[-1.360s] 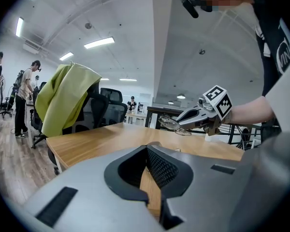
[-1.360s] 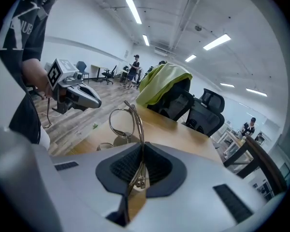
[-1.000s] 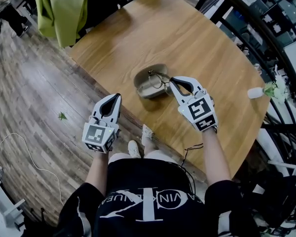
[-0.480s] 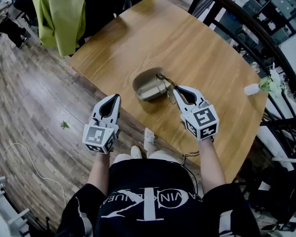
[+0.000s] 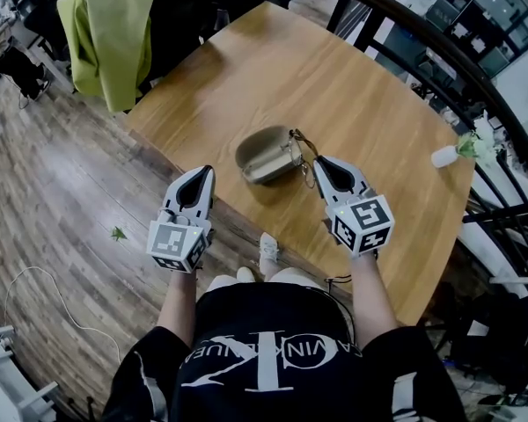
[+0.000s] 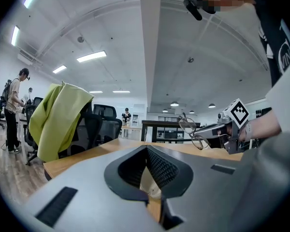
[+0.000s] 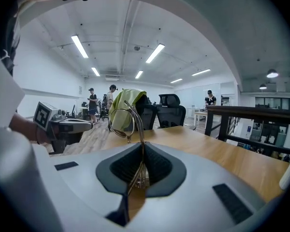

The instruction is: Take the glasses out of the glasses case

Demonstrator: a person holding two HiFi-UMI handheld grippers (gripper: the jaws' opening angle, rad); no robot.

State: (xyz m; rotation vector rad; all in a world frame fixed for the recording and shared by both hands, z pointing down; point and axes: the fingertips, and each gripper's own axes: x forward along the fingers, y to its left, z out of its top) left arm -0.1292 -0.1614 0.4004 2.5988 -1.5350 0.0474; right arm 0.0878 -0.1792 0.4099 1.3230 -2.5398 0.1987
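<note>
The open olive-grey glasses case (image 5: pixel 262 155) lies near the front edge of the wooden table (image 5: pixel 361 86). My right gripper (image 5: pixel 316 164) is shut on the thin metal-framed glasses (image 5: pixel 300 150), holding them by a folded temple just right of the case and above the table. In the right gripper view the glasses (image 7: pixel 127 118) stick up from the shut right gripper (image 7: pixel 142 148). My left gripper (image 5: pixel 205 174) hangs shut and empty, left of the table over the floor. From the left gripper (image 6: pixel 146 150) view the glasses (image 6: pixel 192 132) show in the air at right.
A green jacket (image 5: pixel 114 33) hangs over a chair at the table's far left. A small white vase with a flower (image 5: pixel 449 154) stands at the table's right edge. A black railing (image 5: pixel 475 86) runs behind the table. People stand far off in the room.
The right gripper has drawn back toward me and to the right with the glasses, bringing them from over the case to beside it. The left gripper has stayed put.
</note>
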